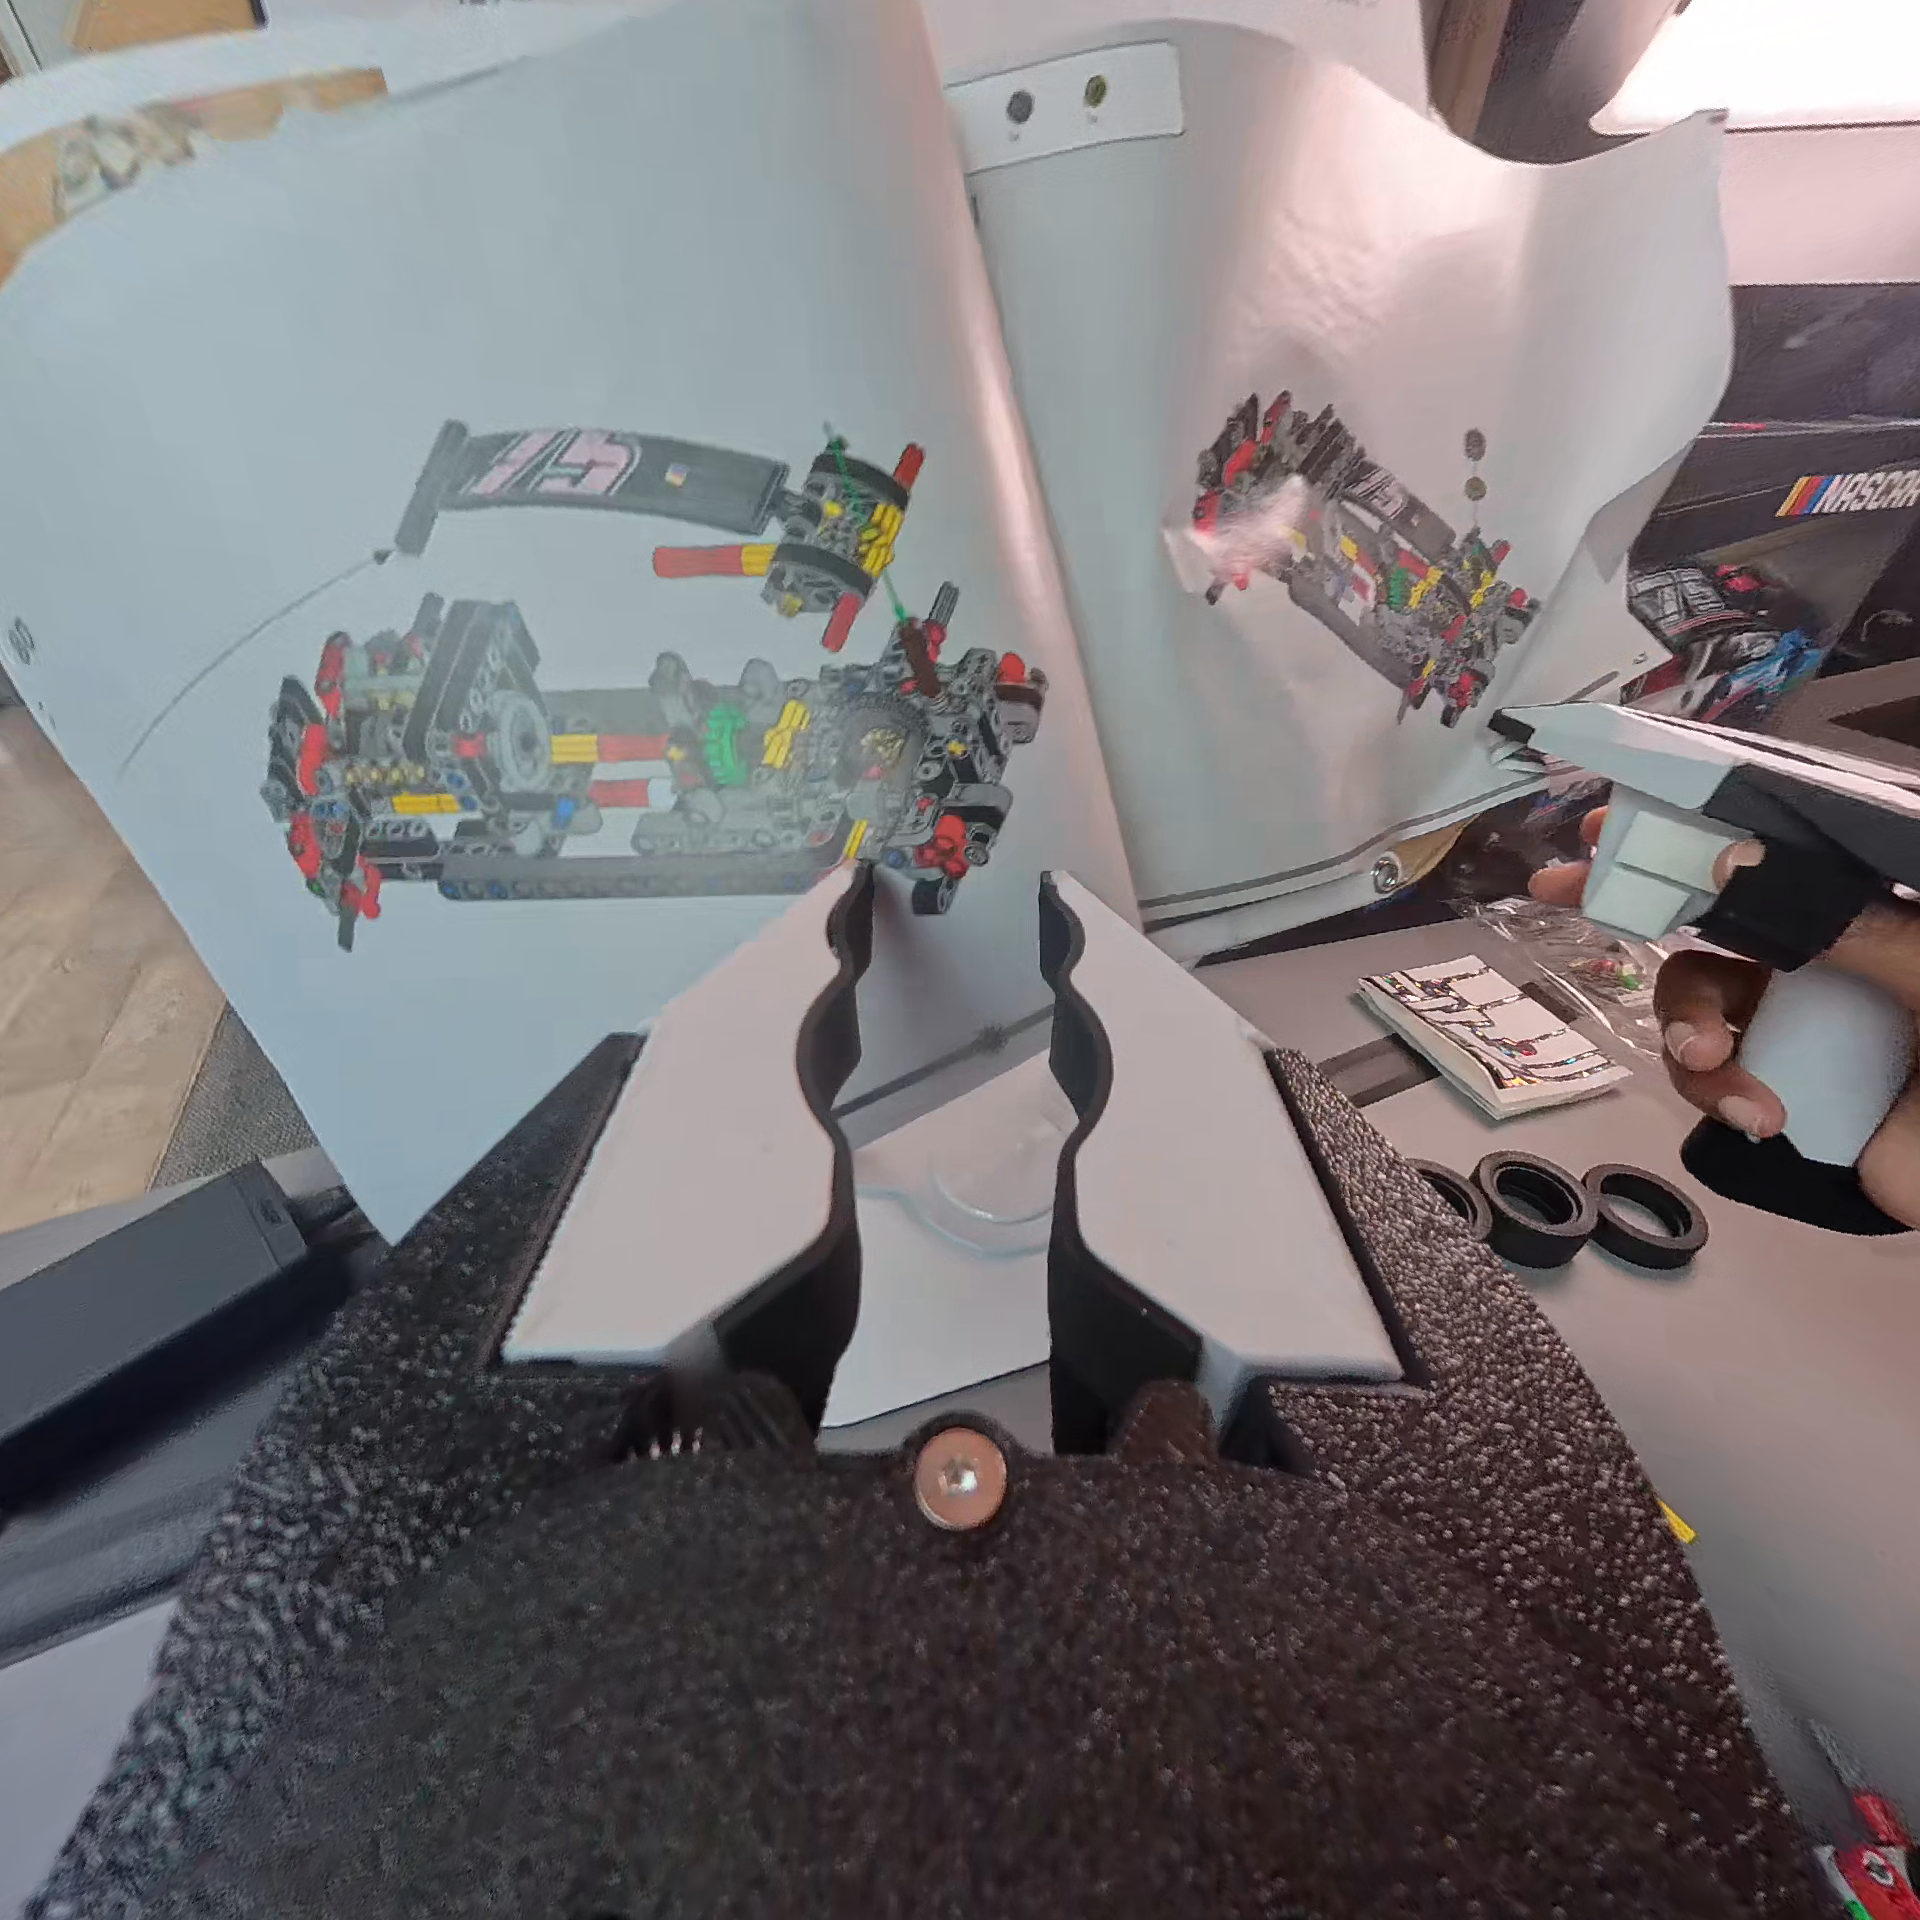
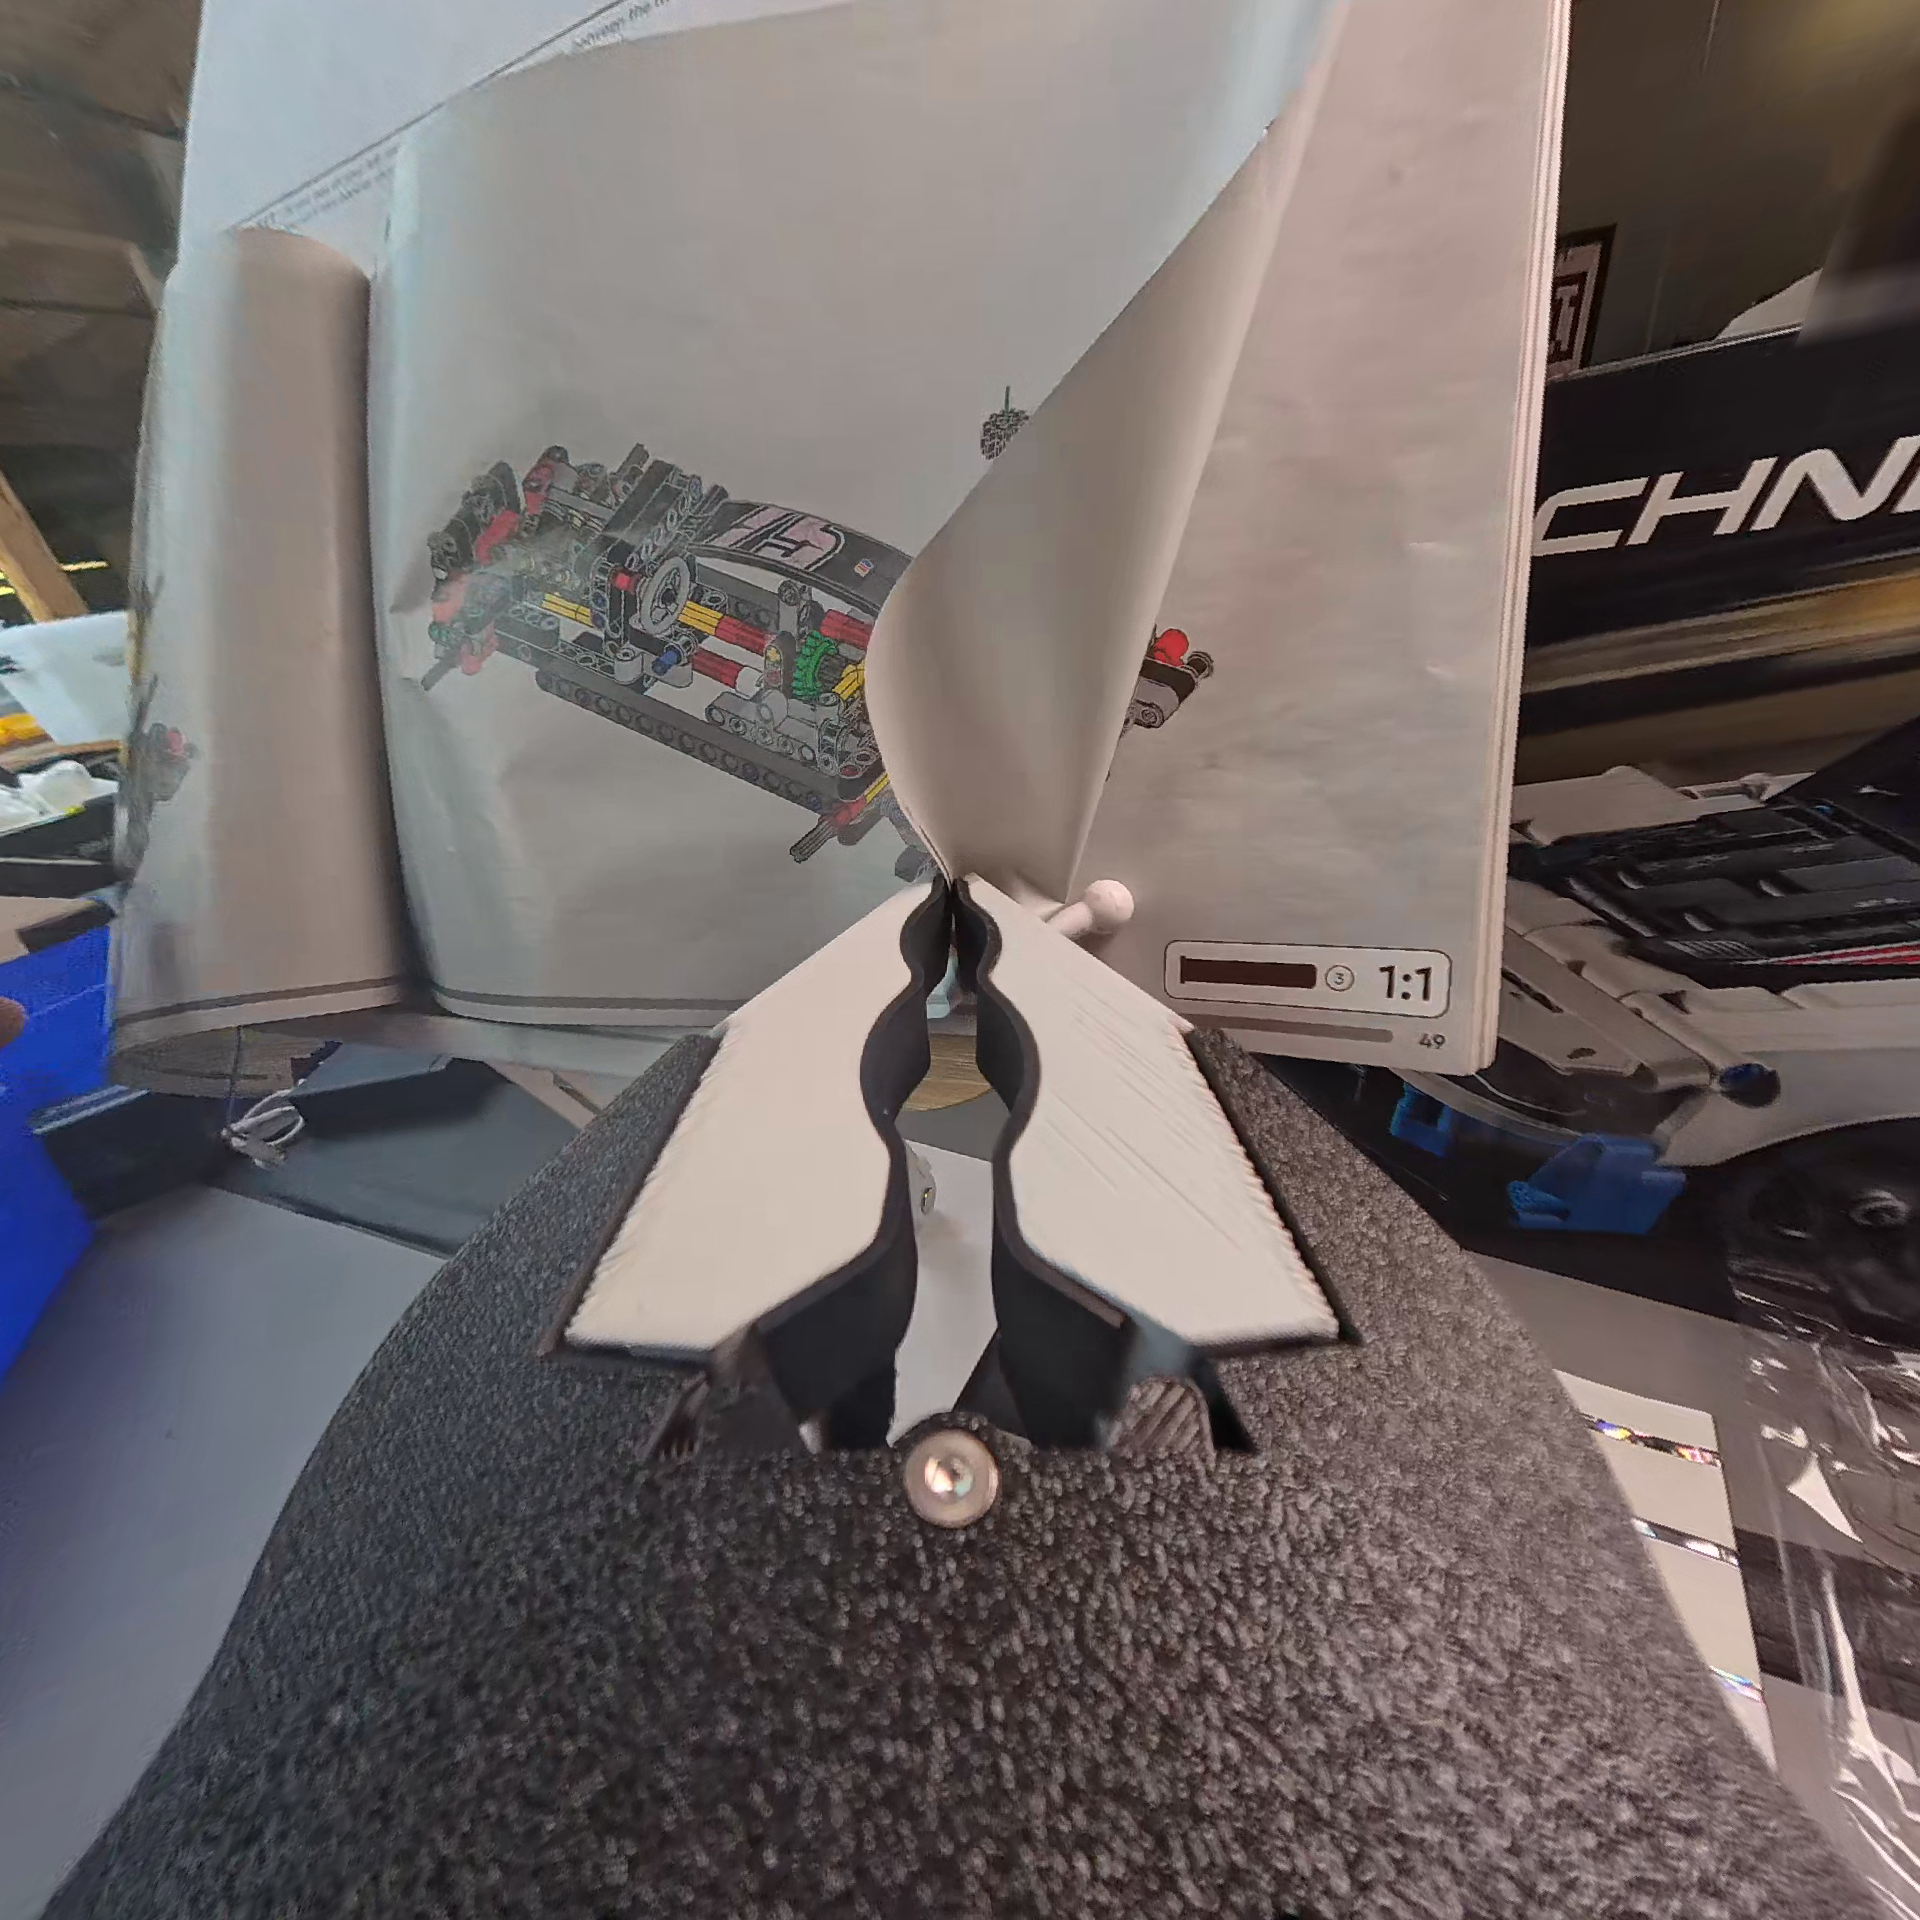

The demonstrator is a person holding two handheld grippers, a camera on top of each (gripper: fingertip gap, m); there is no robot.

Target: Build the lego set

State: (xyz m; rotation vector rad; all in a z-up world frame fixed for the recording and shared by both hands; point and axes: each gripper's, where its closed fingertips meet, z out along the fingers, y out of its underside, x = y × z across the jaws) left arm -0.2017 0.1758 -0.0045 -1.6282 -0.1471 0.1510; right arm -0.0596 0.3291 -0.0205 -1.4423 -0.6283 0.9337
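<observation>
Evidently, the build is paused at a consultation of the instruction booklet (image 1: 582, 312), which stands upright and fills the upper half of both views. No assembled model is seen on the table (image 1: 1558, 1455); only printed drawings of a long chassis in grey, red and yellow are shown on the open pages, so most of the assembly is judged to be left. A page corner (image 2: 1039, 623), curled at centre frame in the right wrist view, is pinched between the closed tips of the right gripper (image 2: 954, 894), which suggests a page turn in progress. The left gripper (image 1: 954, 883) is held with its fingers parted and nothing between them, at lower centre of its own view, in front of the left-hand page. Loose parts are seen at right of the left wrist view: three black tyres (image 1: 1558, 1210) side by side, a sticker sheet (image 1: 1496, 1029) above them, and clear bags (image 1: 1558, 945) near the hand (image 1: 1745, 1049). The box (image 1: 1808, 499) is partly visible behind the booklet at right.
</observation>
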